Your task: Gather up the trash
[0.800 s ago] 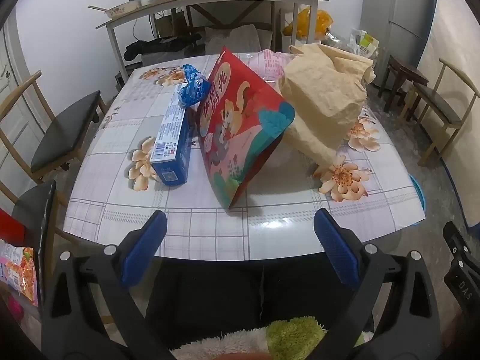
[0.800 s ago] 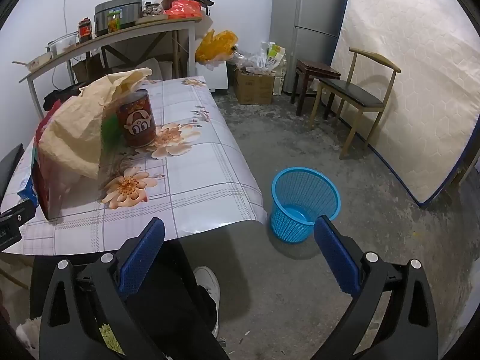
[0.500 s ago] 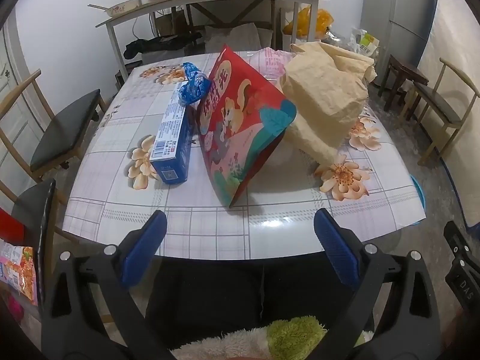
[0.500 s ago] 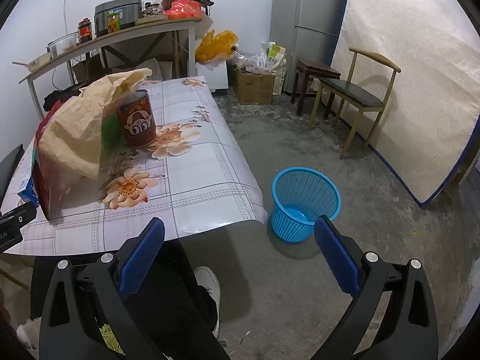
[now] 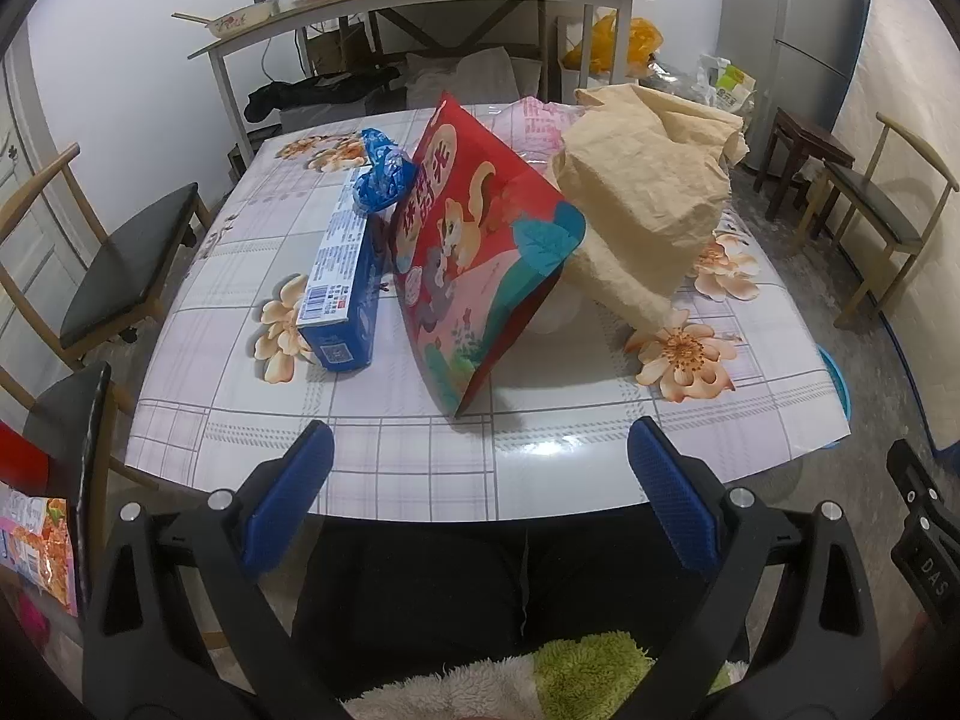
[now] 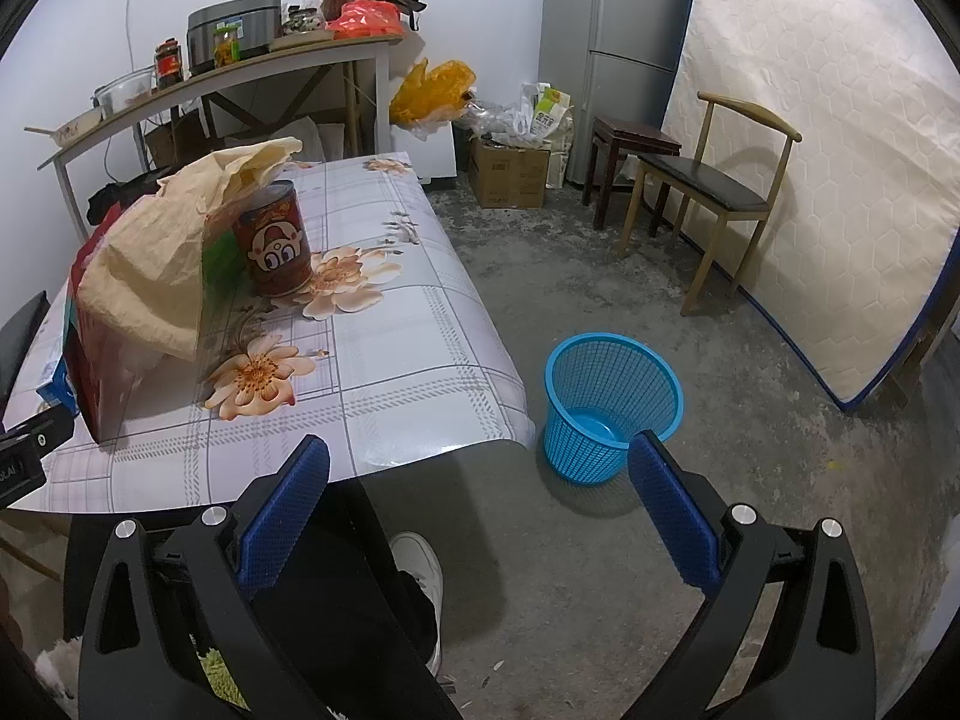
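On the floral table (image 5: 540, 468), well ahead of left gripper (image 5: 480, 498) and right gripper (image 6: 480, 492), both jaws wide apart and empty: red snack bag (image 5: 474, 252) leaning on crumpled paper sack (image 5: 648, 222), likely light, crinkly, slippery, best pinched by its upper edge; blue basket (image 6: 612, 402) waiting on the floor.

Black trousers (image 5: 480, 588), white shoe (image 6: 420, 564)

table (image 5: 420, 468) near edge bare | red bag (image 5: 480, 252) blocks centre | basket (image 6: 612, 402) floor open
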Motion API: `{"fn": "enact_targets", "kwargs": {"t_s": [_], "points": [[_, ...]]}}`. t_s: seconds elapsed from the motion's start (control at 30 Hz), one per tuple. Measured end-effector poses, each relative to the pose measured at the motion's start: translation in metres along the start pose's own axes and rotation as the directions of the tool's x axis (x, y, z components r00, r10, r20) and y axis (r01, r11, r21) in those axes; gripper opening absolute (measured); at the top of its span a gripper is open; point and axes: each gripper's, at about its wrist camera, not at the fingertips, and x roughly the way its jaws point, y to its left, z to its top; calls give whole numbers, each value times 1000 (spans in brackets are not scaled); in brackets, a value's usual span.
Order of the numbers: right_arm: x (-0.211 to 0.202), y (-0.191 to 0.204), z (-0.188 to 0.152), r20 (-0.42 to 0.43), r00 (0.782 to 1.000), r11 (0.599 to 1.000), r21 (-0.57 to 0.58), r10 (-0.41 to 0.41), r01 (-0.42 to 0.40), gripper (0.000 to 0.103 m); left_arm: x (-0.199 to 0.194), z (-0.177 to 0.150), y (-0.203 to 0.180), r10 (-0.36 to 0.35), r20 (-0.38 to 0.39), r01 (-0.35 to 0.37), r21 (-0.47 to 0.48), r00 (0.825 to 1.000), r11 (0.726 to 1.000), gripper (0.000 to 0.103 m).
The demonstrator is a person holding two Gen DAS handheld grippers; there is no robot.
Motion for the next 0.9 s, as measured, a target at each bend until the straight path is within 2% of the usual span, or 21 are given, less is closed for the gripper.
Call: {"fn": "enact_targets", "kwargs": {"t_s": [0.9], "points": [[-3,2,3,3,1000,1000,-1,3,-3,97,-4,6,2,-2,1,2,-1,1000,1000,94]]}}
